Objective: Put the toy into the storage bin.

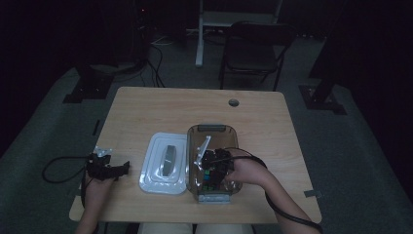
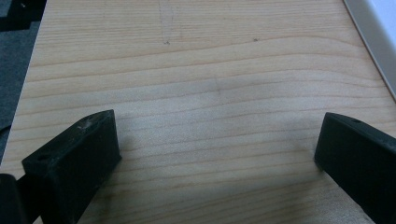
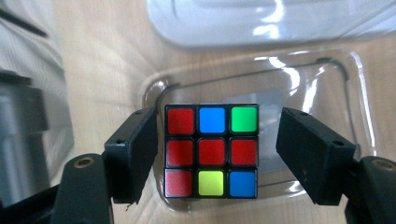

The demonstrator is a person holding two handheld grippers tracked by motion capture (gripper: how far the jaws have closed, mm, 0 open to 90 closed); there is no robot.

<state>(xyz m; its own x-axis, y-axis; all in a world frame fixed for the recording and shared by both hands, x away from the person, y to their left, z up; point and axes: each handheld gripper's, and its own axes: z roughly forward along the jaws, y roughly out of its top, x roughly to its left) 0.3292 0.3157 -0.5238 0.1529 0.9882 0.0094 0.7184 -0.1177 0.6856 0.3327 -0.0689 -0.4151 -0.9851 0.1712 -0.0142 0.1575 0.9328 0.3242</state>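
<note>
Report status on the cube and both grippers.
Right gripper open, jaws astride puzzle cube inside clear container. Left gripper open over table. Nothing obstructing.

Both grippers, left and right, are built with blocky matt-black jaws; small screw holes are seen, and a black cable is attached.
</note>
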